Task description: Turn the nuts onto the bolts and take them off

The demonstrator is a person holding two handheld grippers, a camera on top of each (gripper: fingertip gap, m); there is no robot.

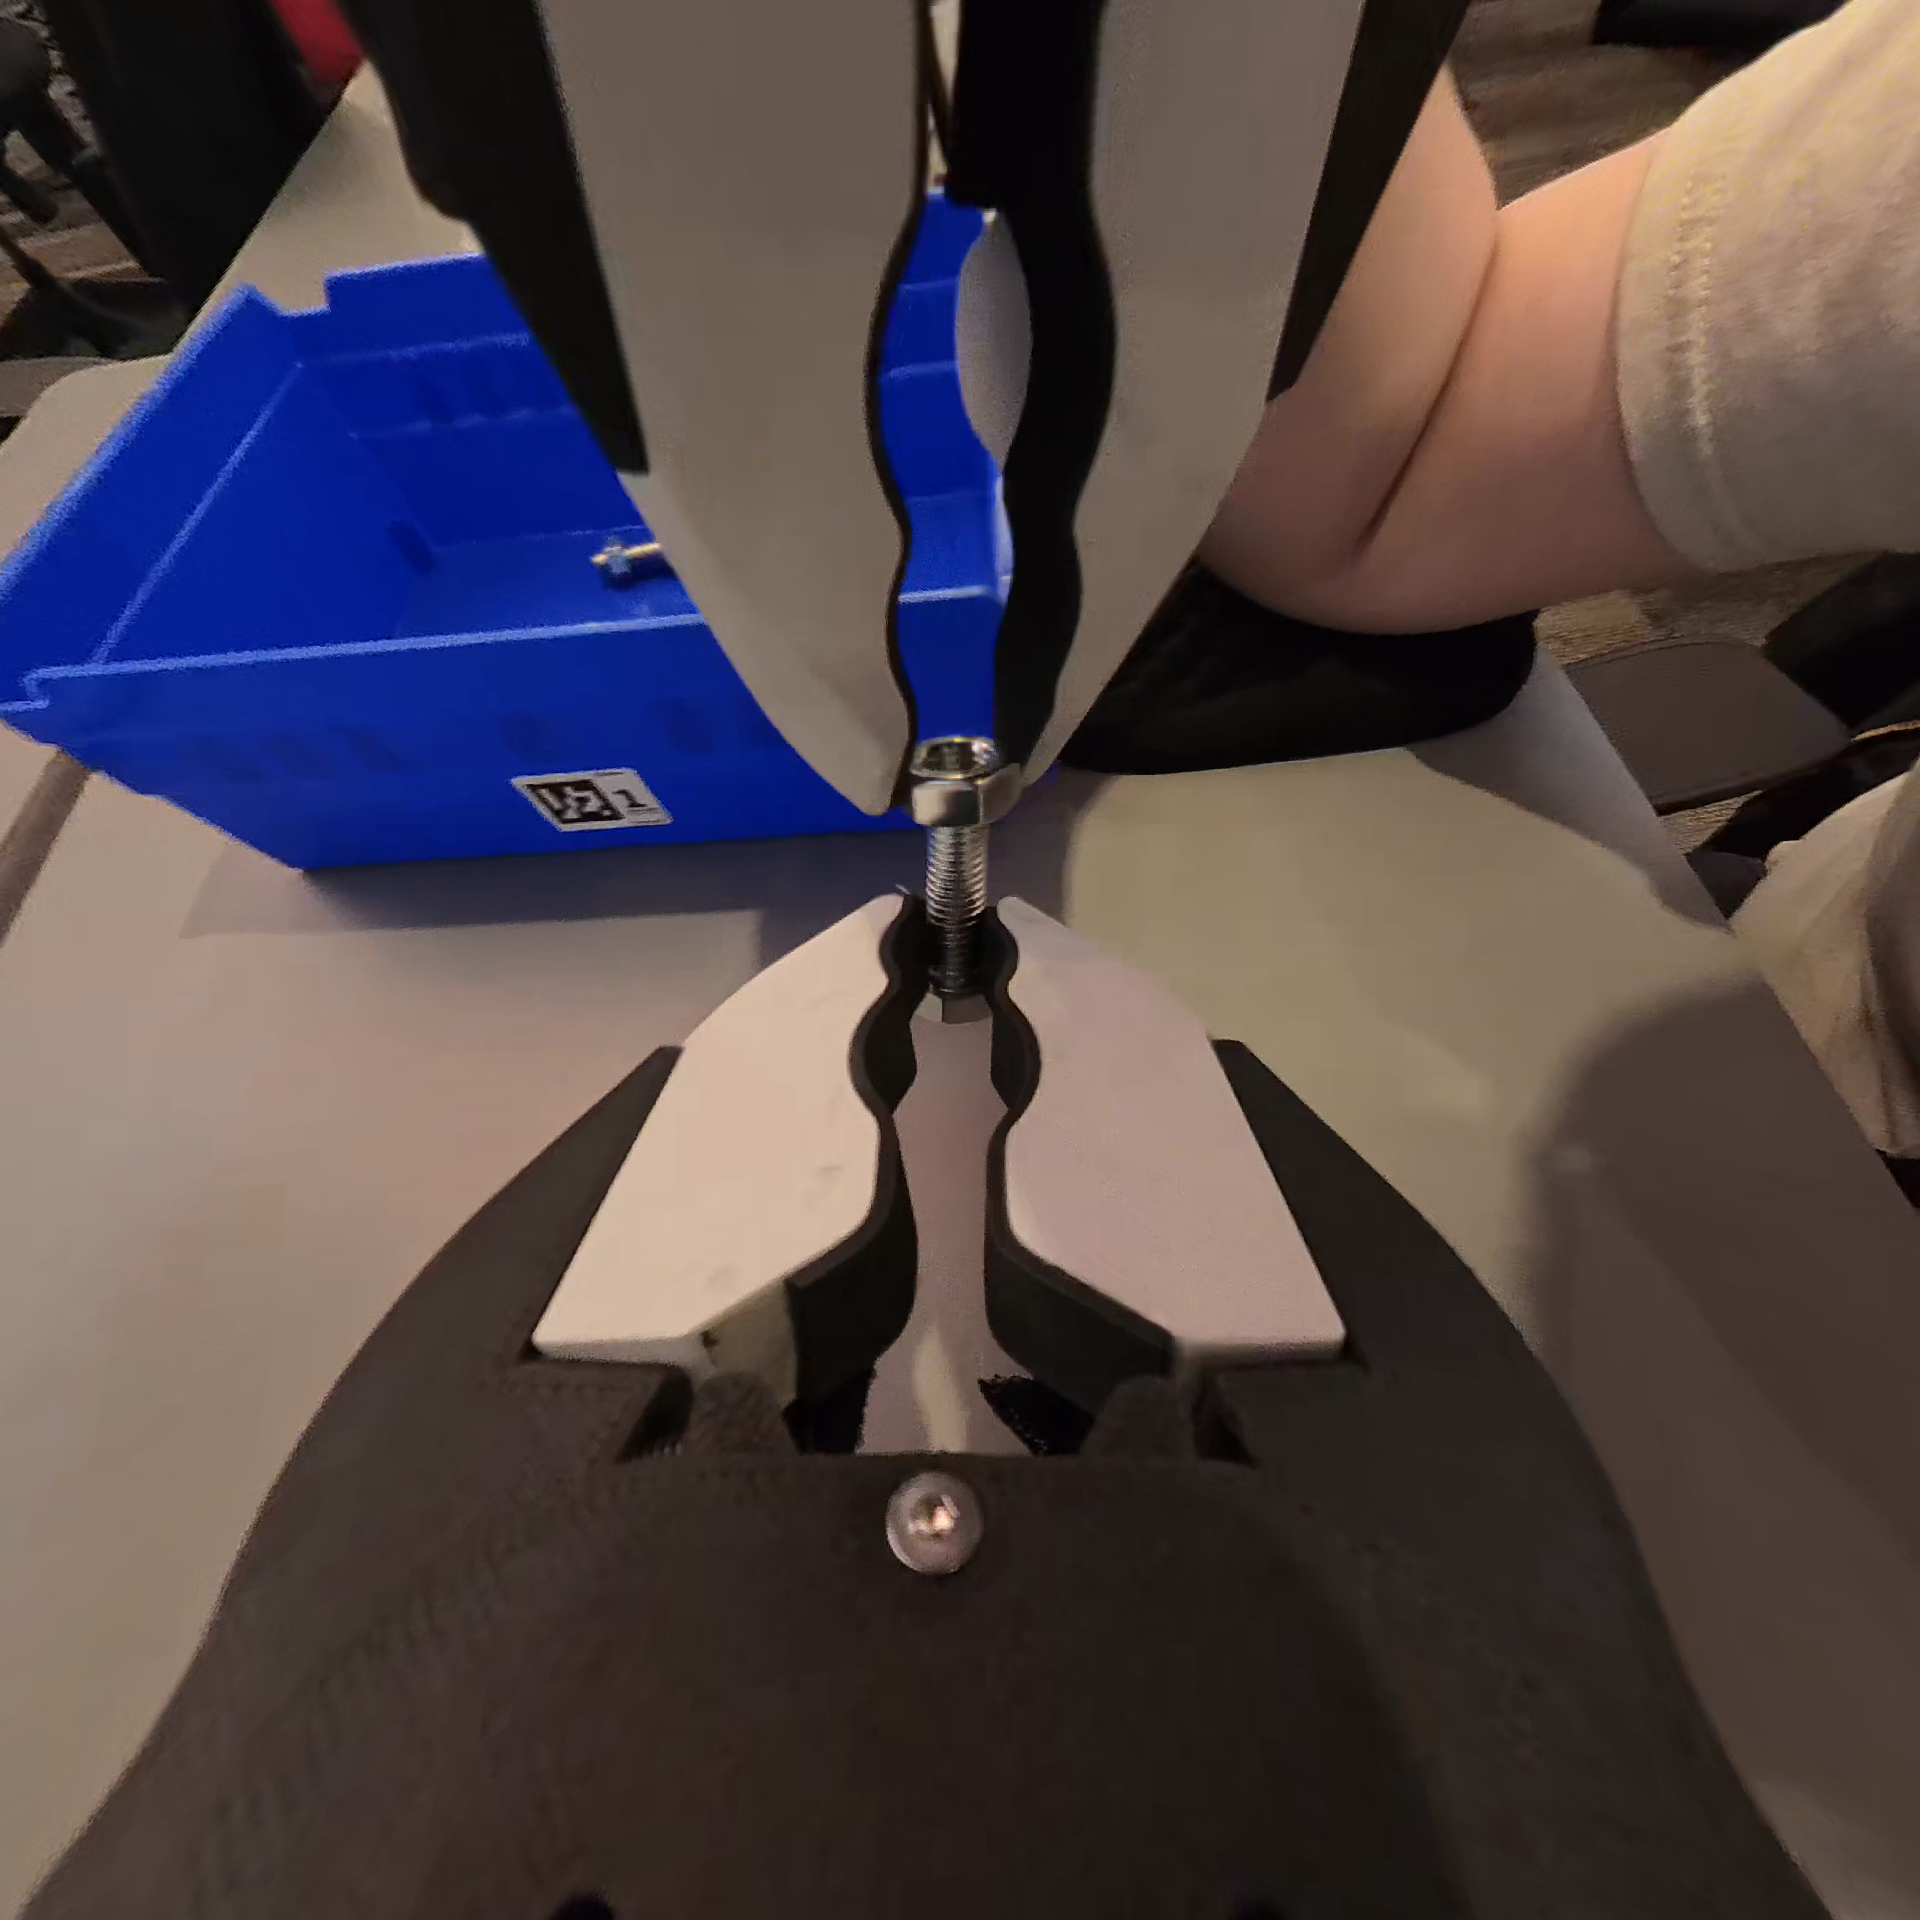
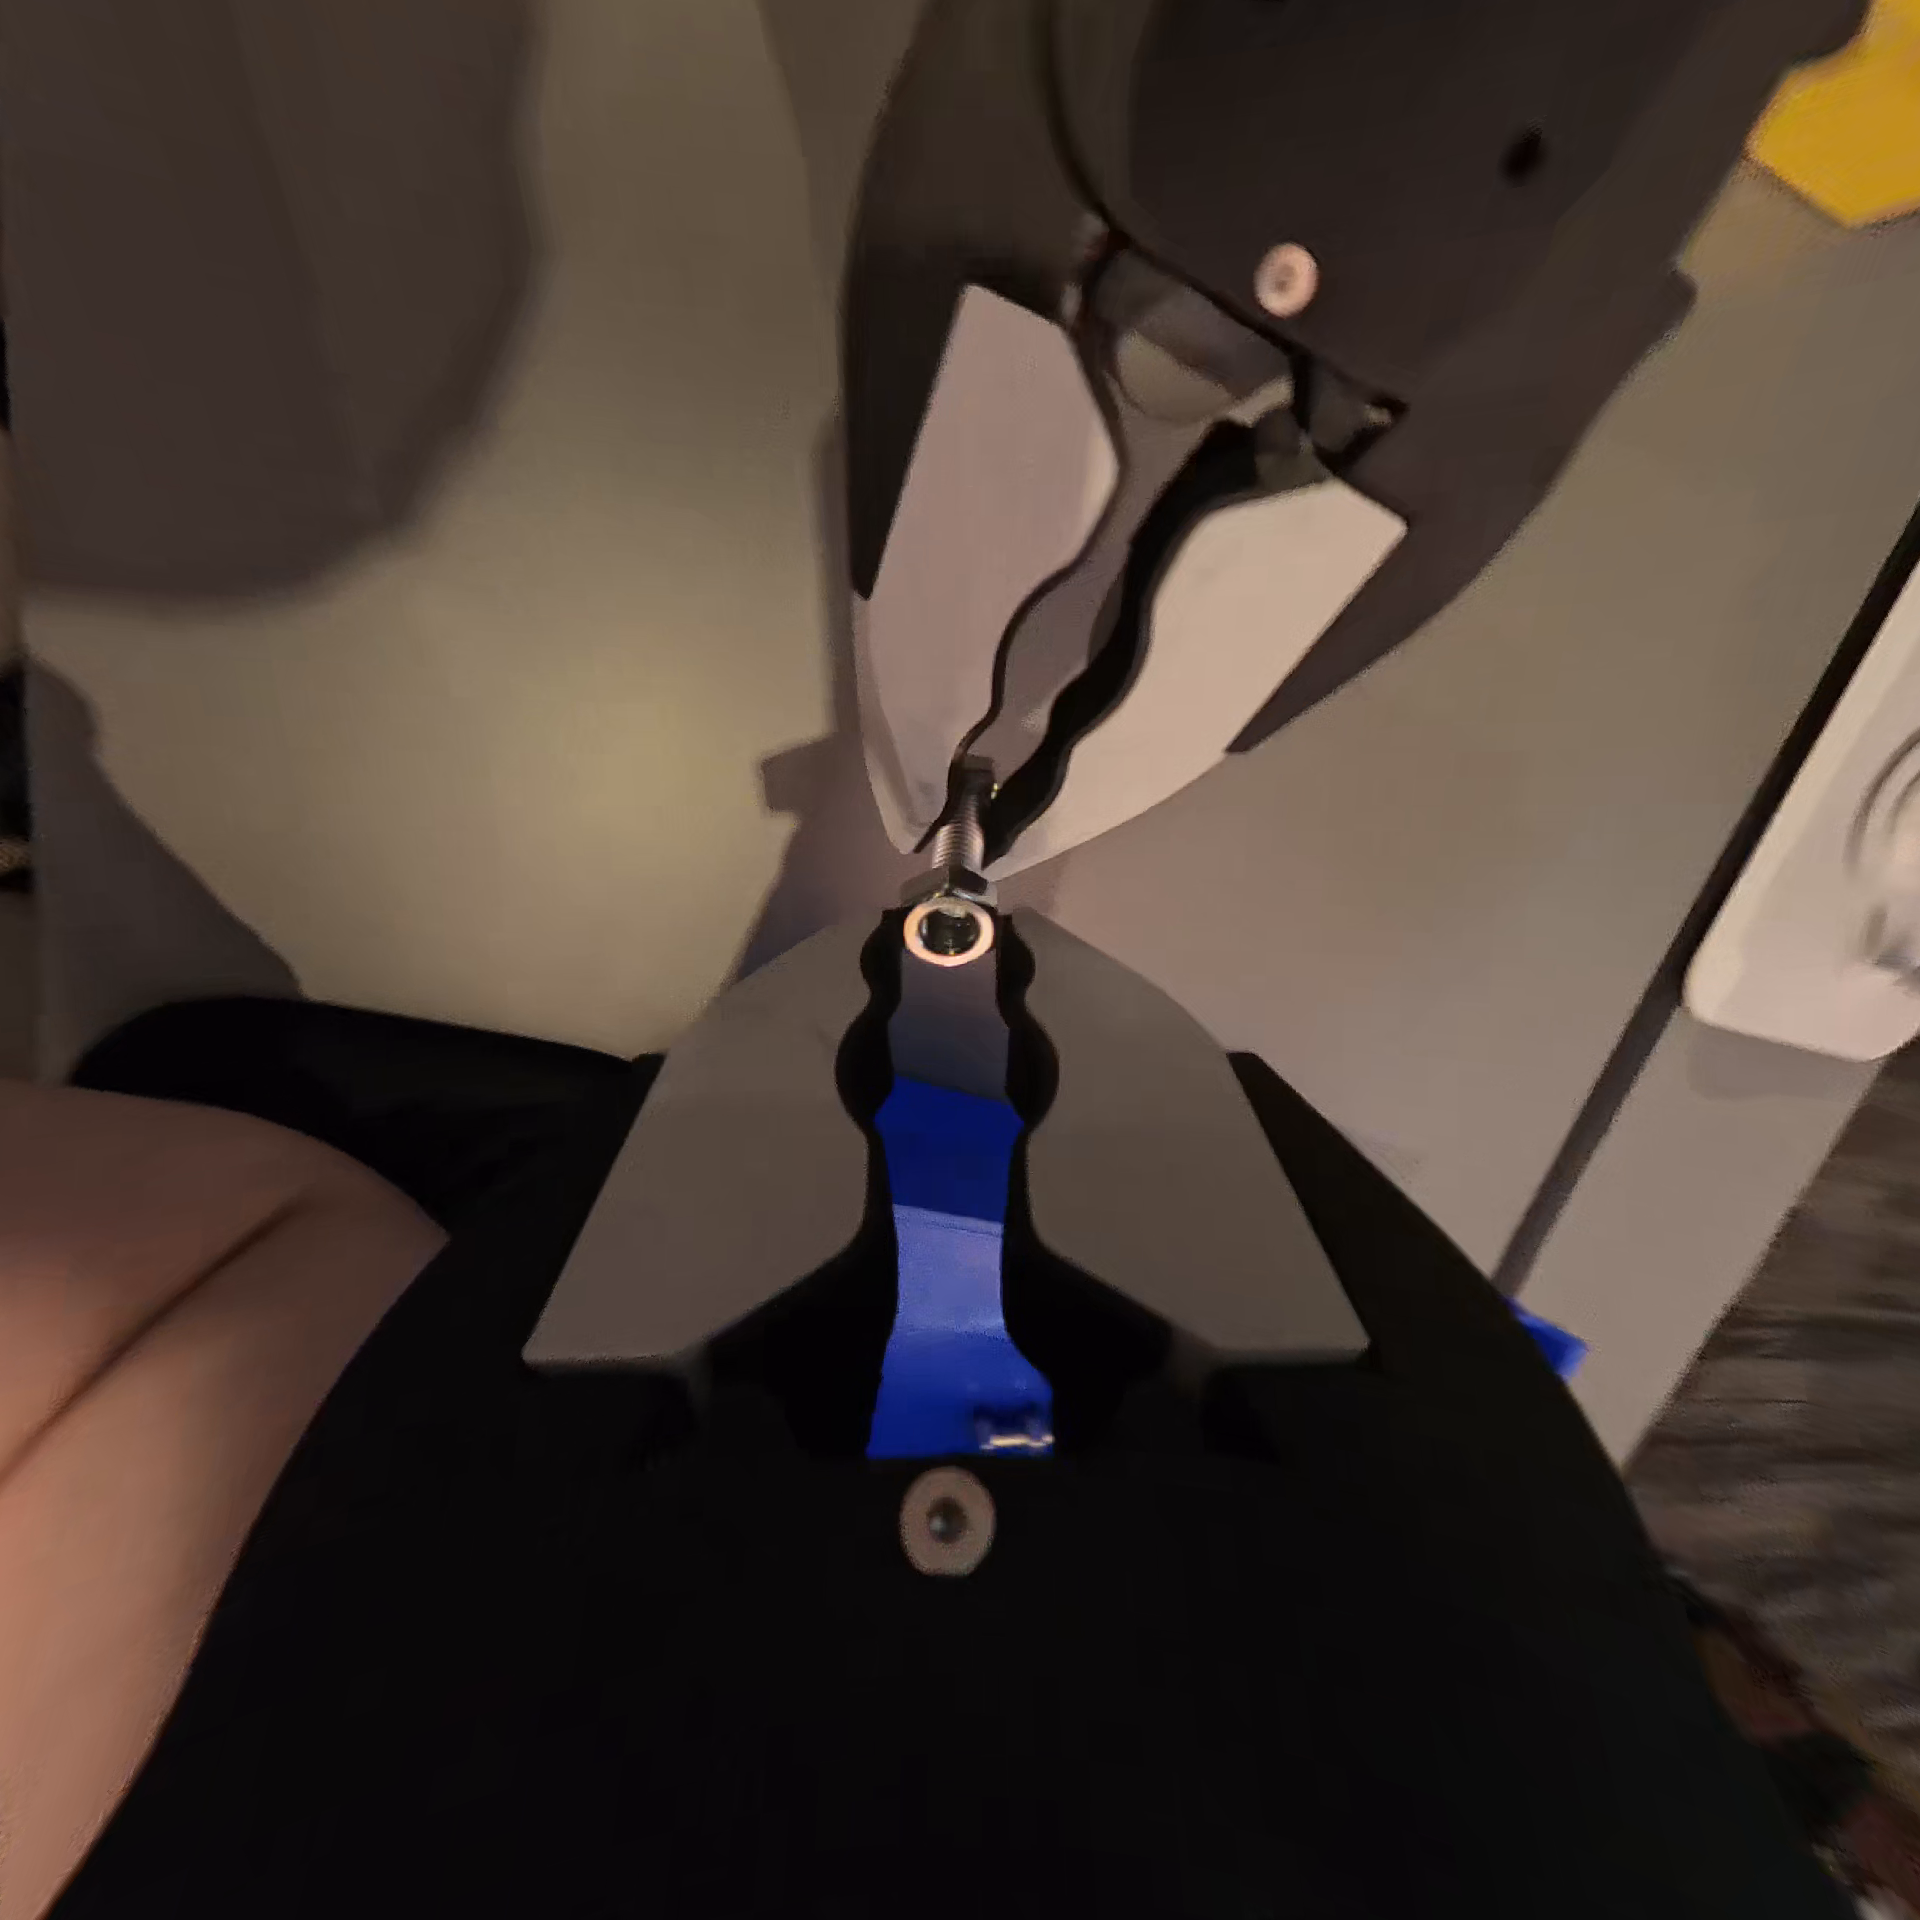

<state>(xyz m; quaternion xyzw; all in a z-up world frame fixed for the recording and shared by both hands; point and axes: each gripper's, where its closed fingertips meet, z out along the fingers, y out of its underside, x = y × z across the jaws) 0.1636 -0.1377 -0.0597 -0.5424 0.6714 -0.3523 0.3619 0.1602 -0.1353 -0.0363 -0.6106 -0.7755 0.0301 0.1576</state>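
A silver bolt (image 1: 951, 883) stands between the two grippers above the grey table (image 1: 312, 1143). My left gripper (image 1: 951, 920) is shut on the bolt's lower shaft, with the head just behind its fingertips. My right gripper (image 1: 954, 781) comes from above and is shut on a silver hex nut (image 1: 954, 784) at the bolt's threaded end. In the right wrist view the nut (image 2: 948, 933) sits end-on between my right gripper's tips (image 2: 948, 930), and the left gripper (image 2: 956, 831) holds the bolt (image 2: 951, 847) from the far side.
A blue bin (image 1: 312, 644) with a marker label stands behind the grippers, with another bolt and nut (image 1: 623, 556) inside. A person's arm (image 1: 1507, 416) is at the right. A white object (image 2: 1818, 883) lies at the table's right edge.
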